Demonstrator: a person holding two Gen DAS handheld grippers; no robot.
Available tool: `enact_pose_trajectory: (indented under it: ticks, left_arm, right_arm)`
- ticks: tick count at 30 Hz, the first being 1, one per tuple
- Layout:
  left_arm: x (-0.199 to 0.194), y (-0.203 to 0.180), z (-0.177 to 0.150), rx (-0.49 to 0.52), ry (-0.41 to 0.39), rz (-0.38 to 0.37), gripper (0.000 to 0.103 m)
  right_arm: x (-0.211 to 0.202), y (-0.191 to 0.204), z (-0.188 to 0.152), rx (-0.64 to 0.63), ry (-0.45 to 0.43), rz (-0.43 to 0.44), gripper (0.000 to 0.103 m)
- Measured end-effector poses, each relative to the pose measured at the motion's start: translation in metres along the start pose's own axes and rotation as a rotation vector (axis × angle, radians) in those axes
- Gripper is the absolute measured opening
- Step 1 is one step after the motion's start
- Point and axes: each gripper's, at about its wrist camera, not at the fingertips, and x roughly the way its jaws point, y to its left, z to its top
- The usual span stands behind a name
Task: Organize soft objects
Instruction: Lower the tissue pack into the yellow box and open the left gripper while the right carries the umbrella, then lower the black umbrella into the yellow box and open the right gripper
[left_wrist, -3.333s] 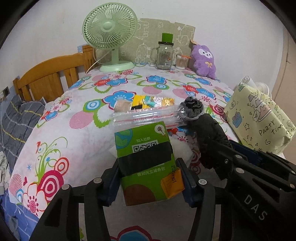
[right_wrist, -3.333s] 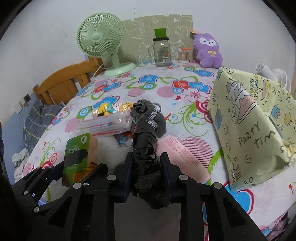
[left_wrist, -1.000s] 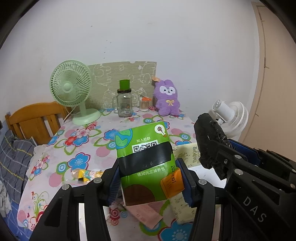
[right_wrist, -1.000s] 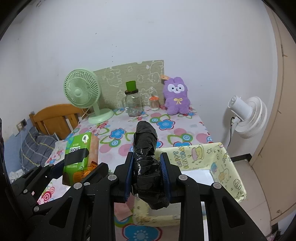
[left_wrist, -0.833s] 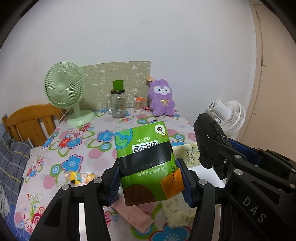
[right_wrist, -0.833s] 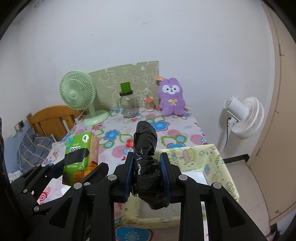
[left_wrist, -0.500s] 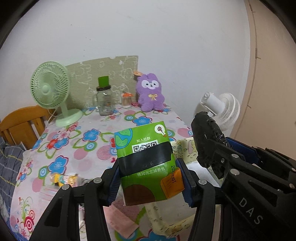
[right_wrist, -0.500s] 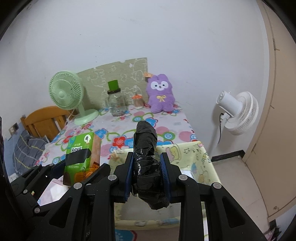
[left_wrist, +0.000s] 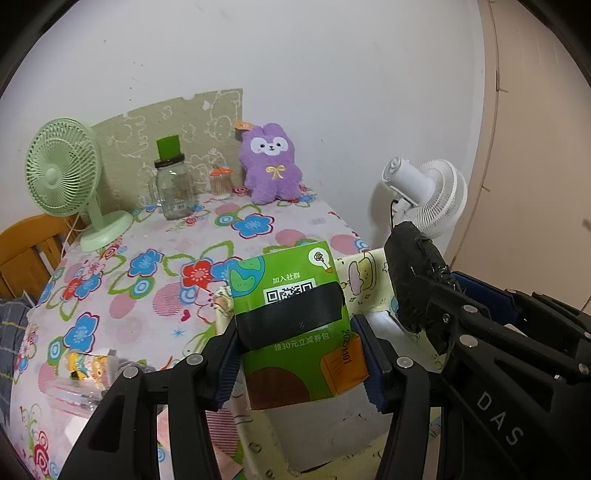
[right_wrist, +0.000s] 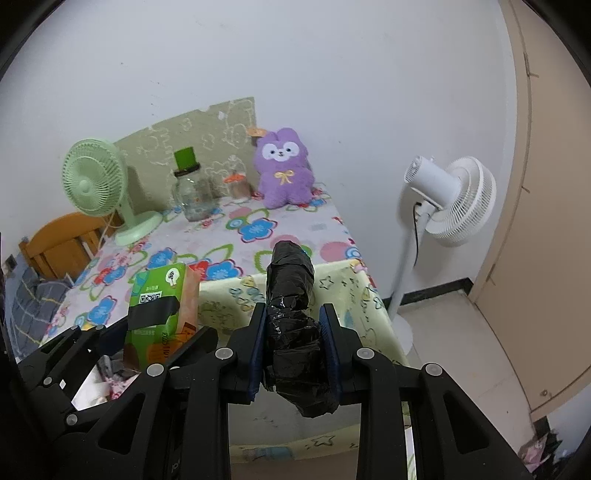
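My left gripper (left_wrist: 299, 354) is shut on a green tissue pack (left_wrist: 295, 321) with a black band and holds it above the open yellow patterned storage box (left_wrist: 369, 266). My right gripper (right_wrist: 293, 347) is shut on a black rolled bundle (right_wrist: 291, 295), also held over the yellow box (right_wrist: 354, 291). The tissue pack shows at the left of the right wrist view (right_wrist: 159, 306), and the black bundle at the right of the left wrist view (left_wrist: 413, 273). The box's white inside shows below both grippers.
The flowered tablecloth (left_wrist: 147, 280) carries a green fan (left_wrist: 59, 173), a glass jar (left_wrist: 173, 192), a purple plush (left_wrist: 271, 170), a clear packet (left_wrist: 85, 373) and a pink pack (left_wrist: 221, 417). A white standing fan (right_wrist: 450, 203) is right of the table. A wooden chair (right_wrist: 59, 240) is at left.
Both grippers rose from the tabletop with their loads and swung right. They now hang over the open yellow box, closer to its opening than half a second ago.
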Motion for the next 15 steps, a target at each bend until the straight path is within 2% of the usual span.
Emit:
enact_pose_trajectory:
  ticks: [8,15]
  left_arm:
    - [0.021,-0.003,-0.003,-0.014,0.075,-0.023,0.061]
    - [0.021,-0.007,-0.003,-0.009,0.088,-0.039,0.076]
  right_arm:
    - [0.019,-0.011,-0.004,0.026,0.040,-0.034,0.031]
    - [0.026,-0.016,-0.004,0.047,0.053,-0.033,0.031]
